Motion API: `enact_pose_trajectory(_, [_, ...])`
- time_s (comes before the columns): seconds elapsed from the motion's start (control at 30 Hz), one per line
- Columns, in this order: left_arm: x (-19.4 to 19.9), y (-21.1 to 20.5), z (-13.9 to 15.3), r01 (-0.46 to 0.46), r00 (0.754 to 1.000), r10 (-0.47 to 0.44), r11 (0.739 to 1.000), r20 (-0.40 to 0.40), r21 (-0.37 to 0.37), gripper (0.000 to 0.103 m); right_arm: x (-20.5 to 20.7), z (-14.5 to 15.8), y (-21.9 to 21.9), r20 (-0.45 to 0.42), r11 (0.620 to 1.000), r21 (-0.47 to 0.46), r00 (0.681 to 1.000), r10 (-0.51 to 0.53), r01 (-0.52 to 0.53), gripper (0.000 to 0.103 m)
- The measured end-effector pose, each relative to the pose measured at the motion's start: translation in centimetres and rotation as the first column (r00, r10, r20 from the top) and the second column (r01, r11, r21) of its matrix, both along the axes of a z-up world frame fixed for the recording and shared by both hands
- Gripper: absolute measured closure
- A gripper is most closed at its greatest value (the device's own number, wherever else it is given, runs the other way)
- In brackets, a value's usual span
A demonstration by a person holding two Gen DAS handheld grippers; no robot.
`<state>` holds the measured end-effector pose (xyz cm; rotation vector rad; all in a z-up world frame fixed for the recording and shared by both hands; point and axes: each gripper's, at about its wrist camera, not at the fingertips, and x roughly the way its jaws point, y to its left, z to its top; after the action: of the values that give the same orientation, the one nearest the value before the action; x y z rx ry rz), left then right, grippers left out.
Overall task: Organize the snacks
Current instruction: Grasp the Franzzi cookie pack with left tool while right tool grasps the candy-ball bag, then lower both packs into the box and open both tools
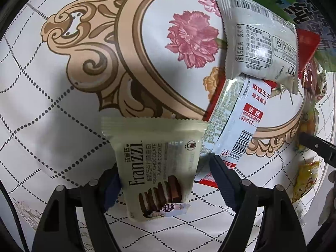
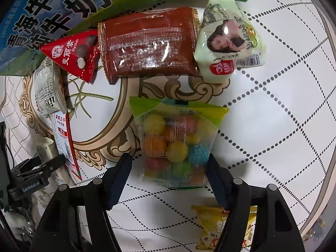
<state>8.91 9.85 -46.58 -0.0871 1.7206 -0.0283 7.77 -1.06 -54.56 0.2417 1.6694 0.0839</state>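
Left wrist view: the left tool (image 1: 166, 180) stood apart around the Franzzi cookie packet (image 1: 159, 168) on the tabletop (image 1: 52, 126) — long axis running along the fingers.

Right wrist view: the right tool (image 2: 170, 174) straddled the colourful candy-ball bag (image 2: 176, 140) — fingers apart, not visibly pressing.

Milk carton (image 2: 52, 10) is cropped by the frame edge; yellow snack packet (image 2: 212, 229) is partly hidden behind the right claw (image 2: 170, 168).
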Motion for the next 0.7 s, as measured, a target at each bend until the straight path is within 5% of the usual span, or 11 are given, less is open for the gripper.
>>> enact_pose_trajectory(0.13, [-2.3, 0.5, 1.8, -0.022, 0.999, 0.021, 0.999, 0.048, 0.029, 0.049, -0.1, -0.1, 0.6, 0.011, 1.000, -0.009, 1.000, -0.027, 0.027, 0.034])
enact_pose_trajectory(0.2, [-2.9, 0.8, 2.1, -0.042, 0.997, 0.040, 0.999, 0.060, 0.032, 0.049, -0.2, 0.2, 0.0, 0.031, 0.999, -0.034, 0.999, -0.030, 0.031, 0.044])
enact_pose_trajectory(0.4, [-4.8, 2.3, 4.0, -0.092, 0.994, 0.088, 0.995, 0.071, 0.048, 0.050, -1.3, 1.4, 0.1, 0.090, 1.000, -0.023, 0.996, -0.009, 0.011, 0.051])
enact_pose_trajectory(0.7, [-4.2, -0.8, 13.5, -0.051, 0.978, 0.066, 0.995, 0.199, -0.082, 0.050, -2.5, 7.5, 1.4, 0.177, 0.995, 0.099, 0.984, 0.014, -0.032, 0.052])
